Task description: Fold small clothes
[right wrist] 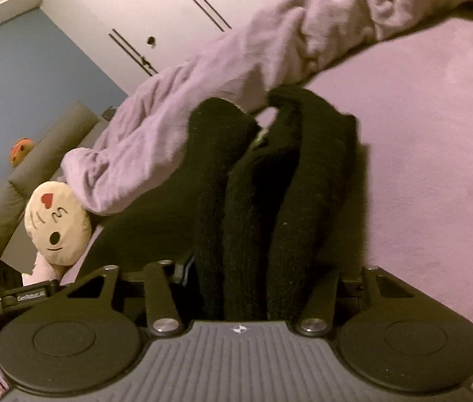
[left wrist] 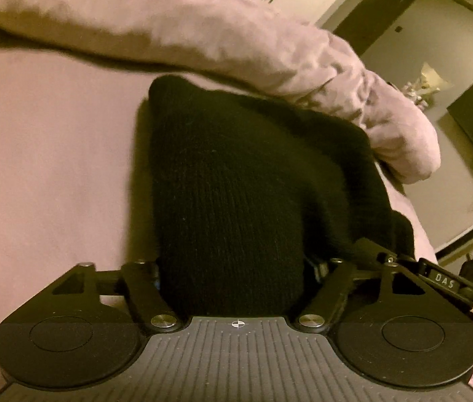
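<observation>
Black knit garment [left wrist: 236, 184]: lies bunched on the lilac bed sheet [left wrist: 52, 150], beside a crumpled lilac blanket [left wrist: 203, 33]. Its folds fill the left gripper [left wrist: 233, 274] and right gripper [right wrist: 260, 278]; whether either clamps it, I cannot tell.

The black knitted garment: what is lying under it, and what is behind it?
The black knitted garment lies on the pink bed sheet. Behind it, a bunched pink blanket touches its far edge. The garment hides whatever else is beneath it.
</observation>
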Demonstrator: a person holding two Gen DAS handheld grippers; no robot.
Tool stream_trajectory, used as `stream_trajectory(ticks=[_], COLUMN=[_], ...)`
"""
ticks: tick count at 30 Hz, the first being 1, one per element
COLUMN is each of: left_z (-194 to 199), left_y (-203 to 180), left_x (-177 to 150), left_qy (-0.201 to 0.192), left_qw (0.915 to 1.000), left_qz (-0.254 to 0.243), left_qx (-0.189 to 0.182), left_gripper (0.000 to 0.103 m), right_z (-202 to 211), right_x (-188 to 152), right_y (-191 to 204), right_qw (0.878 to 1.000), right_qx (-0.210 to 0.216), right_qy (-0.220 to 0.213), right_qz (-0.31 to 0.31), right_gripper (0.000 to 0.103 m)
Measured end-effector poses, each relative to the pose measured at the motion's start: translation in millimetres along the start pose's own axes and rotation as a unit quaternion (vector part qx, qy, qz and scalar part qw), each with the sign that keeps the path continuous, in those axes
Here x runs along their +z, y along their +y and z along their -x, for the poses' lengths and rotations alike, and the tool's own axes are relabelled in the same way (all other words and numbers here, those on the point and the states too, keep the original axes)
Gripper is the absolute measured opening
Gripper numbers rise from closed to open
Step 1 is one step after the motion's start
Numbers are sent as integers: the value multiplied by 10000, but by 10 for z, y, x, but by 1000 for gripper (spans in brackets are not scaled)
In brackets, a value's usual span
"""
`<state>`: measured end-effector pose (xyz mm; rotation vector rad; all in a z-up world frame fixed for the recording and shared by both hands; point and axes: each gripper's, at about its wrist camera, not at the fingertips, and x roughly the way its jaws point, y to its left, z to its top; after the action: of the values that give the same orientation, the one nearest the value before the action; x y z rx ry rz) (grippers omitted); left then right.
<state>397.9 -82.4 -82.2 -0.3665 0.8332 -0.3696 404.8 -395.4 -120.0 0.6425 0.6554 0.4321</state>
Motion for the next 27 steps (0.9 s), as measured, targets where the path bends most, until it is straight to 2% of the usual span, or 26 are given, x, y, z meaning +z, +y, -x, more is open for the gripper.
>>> stream_trajectory(ticks=[4,9,11,14,15,16,18,19,20,22,25,27], left_z=[274,747,858,938,995,1086,1287,1382,1433,1470,1375,1306], left_y=[-39,143,358,762,863,920,894,828,762,628,463,409], left_x=[75,139,97,7,-35,-85,-168,-207,-228,-263,-278,-298], left_qy=[-249,-655,-584,-78,-31,-143,-528,-785,-935,-1097,-972,-809], left_qw=[9995,9953,9942,9959,9957,9951,9912,9843,9789,9729,9742,9754], left_qz=[-192,-543,-583,17,182,171,-162,-376,-586,-883,-982,-949], left_qx=[41,458,691,903,903,963,1203,1533,1722,1832,1786,1818], left_gripper=[71,72,76,80,80,80,84,86,93,97,97,97], right_z=[2,-204,-300,-255,-161,-43,204,297,382,462,334,130], right_x=[-14,-156,-244,-328,-356,-390,-507,-576,-660,-806,-920,-885], right_y=[260,706,810,873,886,902,973,1017,1078,1237,1545,1677], right_qw=[9994,9968,9975,9970,9962,9952,9929,9922,9913,9880,9833,9808], right_qx=[339,630,397,-248,-442,-584,-592,-574,-570,-529,-357,-484], right_qy=[7,206,223,54,-84,-281,-674,-782,-837,-955,-887,-748], right_qz=[-1,452,549,731,747,739,786,789,838,1093,1550,1736], right_gripper=[48,47,50,61,61,62,64,64,64,63,61,61])
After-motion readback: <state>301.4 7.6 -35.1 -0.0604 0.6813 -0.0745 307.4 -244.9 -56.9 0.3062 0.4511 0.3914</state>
